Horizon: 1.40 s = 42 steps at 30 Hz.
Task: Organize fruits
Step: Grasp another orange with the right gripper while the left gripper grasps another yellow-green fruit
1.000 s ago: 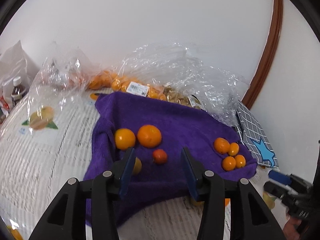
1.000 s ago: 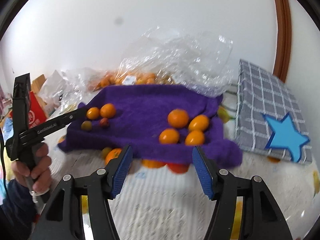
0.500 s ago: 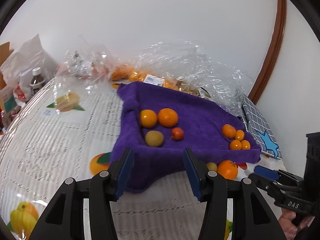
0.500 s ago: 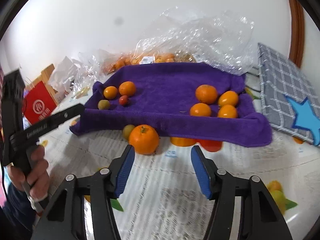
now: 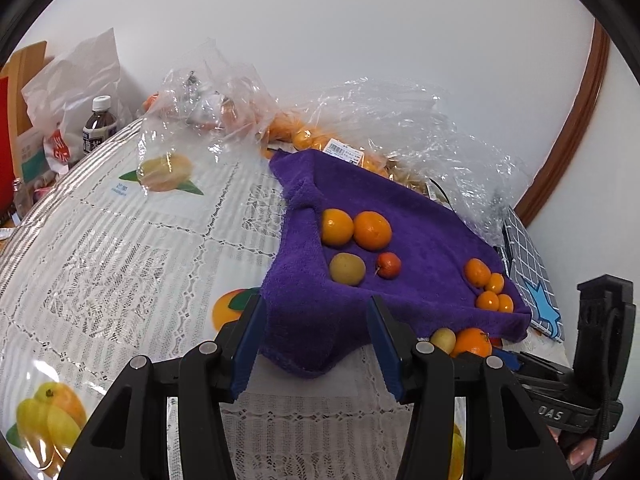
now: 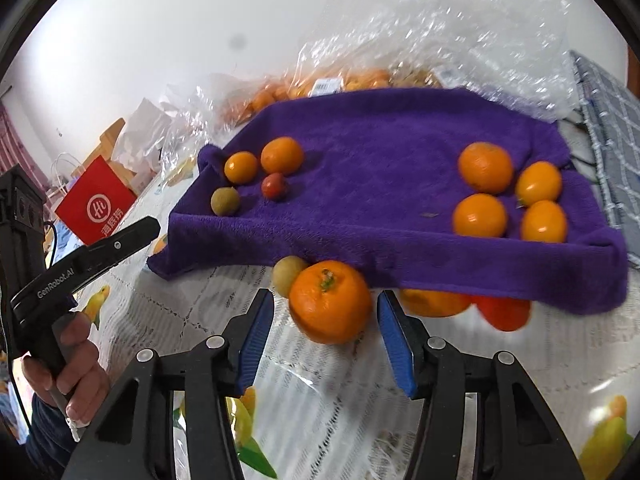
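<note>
The right gripper [image 6: 325, 334], fingers apart and empty, should straddle the near orange [image 6: 330, 302] squarely before closing; left gripper [image 5: 315, 344] gapes empty.

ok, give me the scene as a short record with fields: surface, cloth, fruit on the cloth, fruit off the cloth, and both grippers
surface: table with lace tablecloth
cloth: purple towel, front edge overhanging fruit
fruit on the cloth: left group of four; right group of four oranges
fruit off the cloth: stemmed mandarin in front, yellowish fruit beside it
left gripper: open, empty, at towel corner
right gripper: open, around the mandarin, pads apart from it
</note>
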Each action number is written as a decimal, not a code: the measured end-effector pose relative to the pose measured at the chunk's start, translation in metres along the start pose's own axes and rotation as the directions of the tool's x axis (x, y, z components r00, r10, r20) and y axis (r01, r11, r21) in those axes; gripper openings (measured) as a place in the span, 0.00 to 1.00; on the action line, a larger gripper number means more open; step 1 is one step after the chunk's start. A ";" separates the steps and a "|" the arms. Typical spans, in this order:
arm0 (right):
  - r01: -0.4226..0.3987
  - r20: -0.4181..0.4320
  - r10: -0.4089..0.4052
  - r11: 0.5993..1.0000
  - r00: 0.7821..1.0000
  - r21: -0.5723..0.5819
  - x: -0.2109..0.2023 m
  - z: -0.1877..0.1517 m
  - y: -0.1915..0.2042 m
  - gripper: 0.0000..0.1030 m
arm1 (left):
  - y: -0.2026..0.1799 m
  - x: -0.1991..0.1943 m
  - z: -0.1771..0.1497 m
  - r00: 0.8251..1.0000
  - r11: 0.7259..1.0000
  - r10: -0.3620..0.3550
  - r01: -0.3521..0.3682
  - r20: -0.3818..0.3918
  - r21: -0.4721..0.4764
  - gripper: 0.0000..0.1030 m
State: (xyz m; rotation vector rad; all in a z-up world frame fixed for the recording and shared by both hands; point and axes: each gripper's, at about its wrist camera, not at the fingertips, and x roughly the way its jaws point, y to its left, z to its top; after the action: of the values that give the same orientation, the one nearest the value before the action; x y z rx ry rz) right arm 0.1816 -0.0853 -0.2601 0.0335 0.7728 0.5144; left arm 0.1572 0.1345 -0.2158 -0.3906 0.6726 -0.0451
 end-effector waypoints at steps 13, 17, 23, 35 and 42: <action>0.165 0.093 -0.162 0.986 0.982 -0.024 -0.037 -0.023 -0.010 0.41 | -0.012 0.001 -0.005 0.998 0.997 -0.061 0.062 -0.018 0.046 0.47; 0.248 0.125 -0.240 0.967 0.963 -0.055 -0.062 -0.041 -0.024 0.41 | -0.033 0.004 -0.013 0.995 0.986 -0.083 0.090 -0.054 0.138 0.47; 0.293 0.126 -0.289 0.956 0.949 -0.013 -0.086 -0.063 -0.053 0.41 | -0.057 0.013 -0.026 0.979 0.961 -0.132 0.165 -0.155 0.221 0.47; 0.234 0.114 -0.241 0.970 0.964 0.072 -0.096 -0.078 -0.078 0.41 | -0.116 0.048 -0.031 0.976 0.952 -0.059 0.118 -0.208 0.283 0.47; 0.177 0.115 -0.187 0.980 0.976 0.085 -0.097 -0.079 -0.081 0.41 | -0.128 0.069 -0.031 0.975 0.953 0.014 0.054 -0.222 0.297 0.40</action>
State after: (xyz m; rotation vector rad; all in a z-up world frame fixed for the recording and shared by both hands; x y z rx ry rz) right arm 0.1056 -0.2124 -0.2705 0.0620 0.6666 0.3061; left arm 0.2030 -0.0057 -0.2318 -0.0972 0.8687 -0.2117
